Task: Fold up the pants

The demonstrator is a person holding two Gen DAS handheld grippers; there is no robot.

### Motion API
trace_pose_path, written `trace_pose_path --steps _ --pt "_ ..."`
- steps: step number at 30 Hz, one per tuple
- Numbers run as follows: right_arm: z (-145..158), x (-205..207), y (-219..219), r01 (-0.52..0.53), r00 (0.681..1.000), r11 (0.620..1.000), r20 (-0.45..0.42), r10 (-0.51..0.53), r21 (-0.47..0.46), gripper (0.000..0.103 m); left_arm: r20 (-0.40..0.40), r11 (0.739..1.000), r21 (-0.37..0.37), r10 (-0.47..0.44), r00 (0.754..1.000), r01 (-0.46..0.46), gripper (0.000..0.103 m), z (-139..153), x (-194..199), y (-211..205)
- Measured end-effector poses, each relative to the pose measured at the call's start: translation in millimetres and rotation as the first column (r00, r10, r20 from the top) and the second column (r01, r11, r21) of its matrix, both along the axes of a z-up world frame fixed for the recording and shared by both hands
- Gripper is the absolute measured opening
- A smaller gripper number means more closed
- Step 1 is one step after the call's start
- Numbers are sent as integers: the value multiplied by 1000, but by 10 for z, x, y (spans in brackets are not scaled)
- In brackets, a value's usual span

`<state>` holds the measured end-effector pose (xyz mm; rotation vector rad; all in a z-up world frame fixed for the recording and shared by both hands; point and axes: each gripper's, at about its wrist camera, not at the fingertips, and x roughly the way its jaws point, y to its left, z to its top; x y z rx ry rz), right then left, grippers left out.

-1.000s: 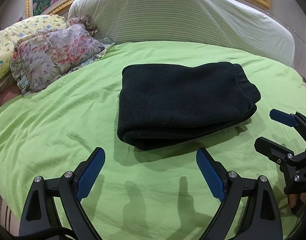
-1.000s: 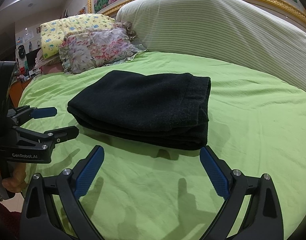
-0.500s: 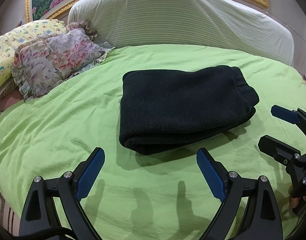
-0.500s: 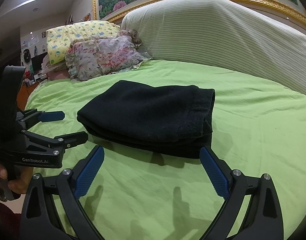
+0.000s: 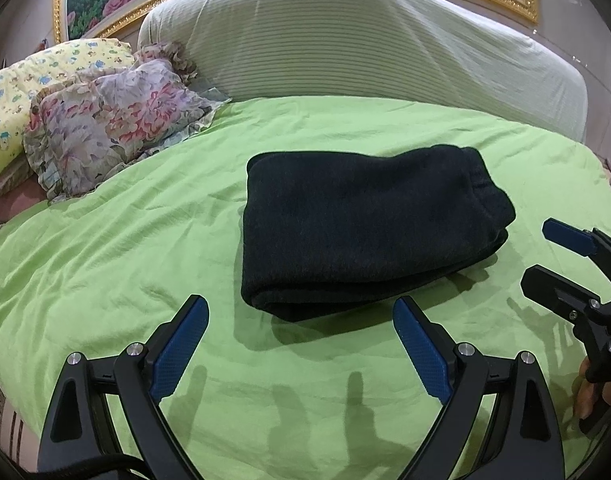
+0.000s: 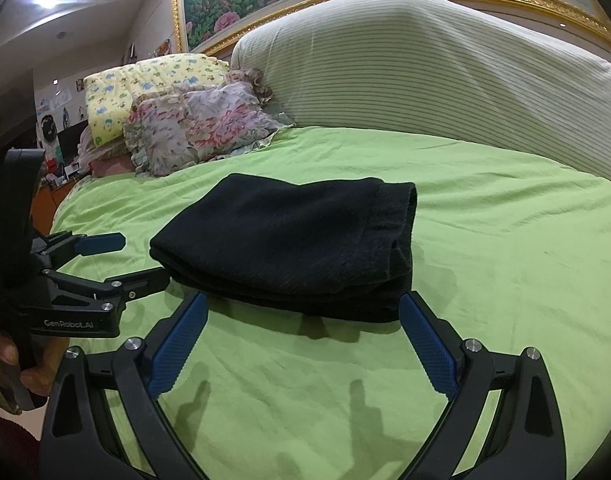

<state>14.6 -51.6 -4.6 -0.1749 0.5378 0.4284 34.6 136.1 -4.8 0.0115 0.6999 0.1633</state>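
A: We start at our own tongs. Our left gripper (image 5: pixel 299 344) hangs with its blue pads spread wide and nothing between them, just short of the near edge of the pants (image 5: pixel 365 228). Our right gripper (image 6: pixel 301 344) is the same: jaws splayed, empty, its tips close to the bundle's near fold but not, as far as we can tell, touching it.

B: And each shows in the other's camera. In the left view the right gripper sits off at the right side, parted, above the sheet (image 5: pixel 125 240); in the right view the left one is at the left, its lower finger very near the bundle's corner (touching or not, we cannot say).

A: The pants lie near the middle of the bed, a thick dark rectangle in several stacked layers, with the ribbed band at the right-hand end.

B: We judge the folding finished. That would explain why both tongs are open and held low on our side of the bundle, rather than gripping any hem.

A: Farther out, the floral pillow (image 5: pixel 109 128) and the yellow one (image 6: pixel 145 92) sit at the bed's far left corner, and the striped bolster (image 5: pixel 365 44) lines the far edge.
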Motion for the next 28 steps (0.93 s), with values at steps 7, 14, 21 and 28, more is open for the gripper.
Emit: trace_pose_path --steps 7,14,21,28 --pt "29 26 4 5 1000 1000 3 -5 -4 96 -1 1000 -7 -6 1000 6 94 10 21 -11" --pt "34 57 -27 13 1000 1000 -3 -13 9 96 -12 1000 -11 -18 1000 18 94 11 66 -27" --pt "47 63 -21 13 1000 1000 -1 -13 12 96 -14 1000 -11 -22 1000 22 94 15 69 -46" --pt "76 76 -1 17 1000 999 -4 -17 27 98 -26 1000 -12 -19 999 18 94 47 78 -43"
